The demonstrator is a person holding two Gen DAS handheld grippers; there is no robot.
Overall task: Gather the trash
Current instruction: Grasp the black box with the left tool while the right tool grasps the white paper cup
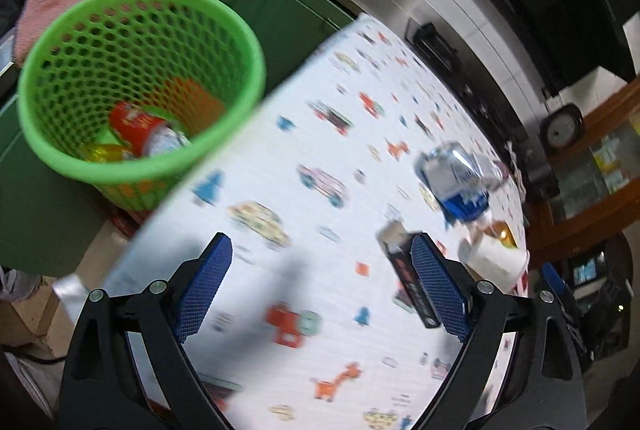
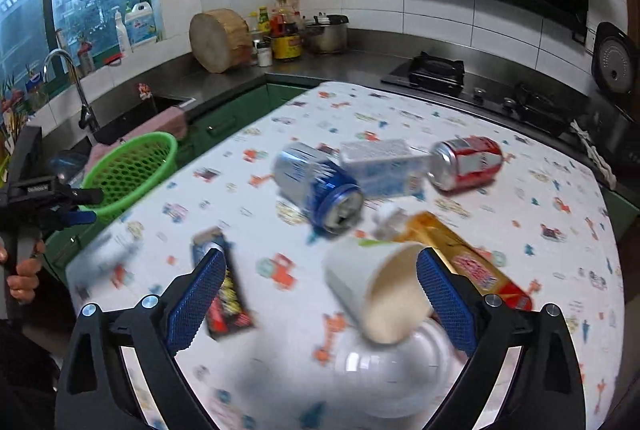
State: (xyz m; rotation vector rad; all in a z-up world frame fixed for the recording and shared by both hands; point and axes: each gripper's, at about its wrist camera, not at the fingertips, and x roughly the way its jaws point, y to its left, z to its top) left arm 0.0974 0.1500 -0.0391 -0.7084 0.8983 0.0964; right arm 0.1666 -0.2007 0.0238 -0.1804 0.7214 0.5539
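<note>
smooth white paper cup (image 2: 376, 286) on its side, perhaps between parted right tongs (image 2: 320, 298)

Both the left gripper (image 1: 322, 284) and the right gripper (image 2: 322, 296) are showing glossy black plastic frames, round silver screws, and blue mesh-textured pads (image 2: 196, 300); a bare-skinned hand (image 2: 22, 276) is showing too.

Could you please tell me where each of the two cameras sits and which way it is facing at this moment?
Left wrist: on the left gripper, jaws open and empty, looking down across the table's edge toward the green basket; only its own blue fingers show.
Right wrist: on the right gripper, jaws open over the white cup, facing the kitchen counter; the left gripper and the person's hand show at the left edge.
Shared: the basket, the blue can, the cup and the tablecloth.
</note>
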